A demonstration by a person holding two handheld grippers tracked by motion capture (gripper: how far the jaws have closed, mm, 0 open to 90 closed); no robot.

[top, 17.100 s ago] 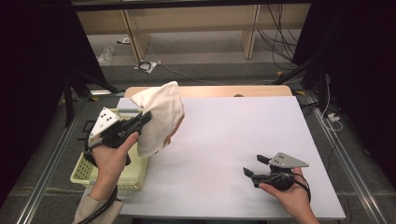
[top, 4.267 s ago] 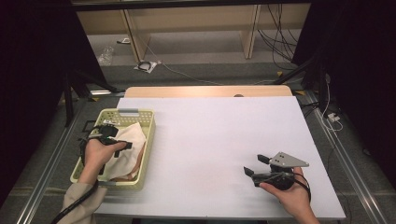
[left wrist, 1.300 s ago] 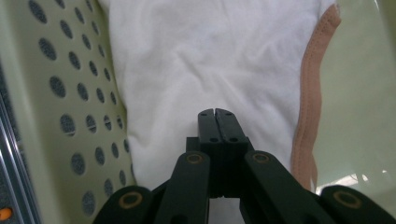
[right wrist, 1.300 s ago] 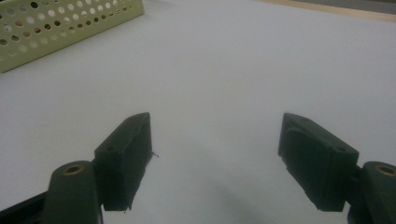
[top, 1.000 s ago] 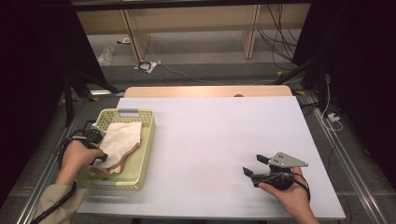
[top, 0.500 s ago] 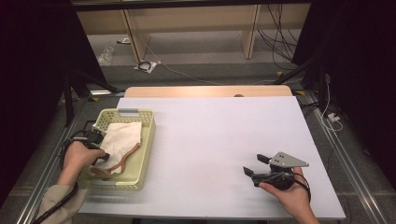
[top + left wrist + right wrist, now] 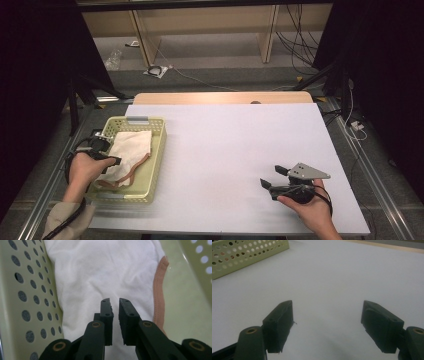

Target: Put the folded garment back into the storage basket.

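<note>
The white cloth (image 7: 129, 152), folded and edged with a tan-pink hem, lies inside the pale green basket (image 7: 150, 175) at the left side of the tabletop (image 7: 235, 150). In the high view its long axis runs from the far end of the basket toward the near end, with the hem along its right and near edge.

The left claw (image 7: 111, 161) sits at the near-left part of the basket, directly over the cloth. In the left gripper view the left claw (image 7: 115, 303) points along the cloth's length; the fabric lies straight ahead of and beneath the tips, the perforated basket wall (image 7: 27, 297) on one side and the hem (image 7: 160, 290) on the other. The jaws stand narrowly parted, having just been opening, and no fabric is visible between them; the cloth appears released.

The right claw (image 7: 274, 177) rests on the bare tabletop well apart from the basket, its jaws wide and empty, as the right gripper view confirms (image 7: 327, 315).

Judgement: the left hand is by far the nearer to the cloth, so any further handling falls to it. A retreat would run back along the cloth's long axis, clear of the basket wall.
</note>
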